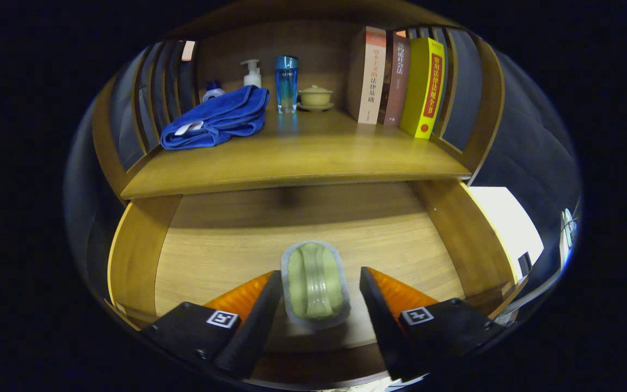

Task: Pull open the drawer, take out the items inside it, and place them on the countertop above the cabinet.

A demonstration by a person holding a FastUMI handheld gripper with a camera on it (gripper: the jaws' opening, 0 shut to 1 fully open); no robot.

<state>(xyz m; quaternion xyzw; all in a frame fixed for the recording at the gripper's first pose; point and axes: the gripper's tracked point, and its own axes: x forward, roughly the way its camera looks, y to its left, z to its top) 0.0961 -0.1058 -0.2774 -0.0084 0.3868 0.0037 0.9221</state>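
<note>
While poised over the open wooden drawer (pixel 221 245), held gripper (pixel 320 294) wide, flanking a pale green ridged soap dish (pixel 315 283) untouched; wooden countertop (pixel 302 155) beyond.

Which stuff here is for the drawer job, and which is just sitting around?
For the job: open drawer; green soap-like item in it, between the open tongs; countertop.

Just sitting there: blue towel, pump bottle, blue bottle, lidded cup, books.

1. A home-like corner, staged in a booth: a wooden cabinet (pixel 292 158) with an open drawer (pixel 302 239).
2. On the countertop stand books (pixel 395 79), a folded blue towel (pixel 215 120), a pump bottle (pixel 252 73), and perhaps a lidded teacup (pixel 315 97).
</note>
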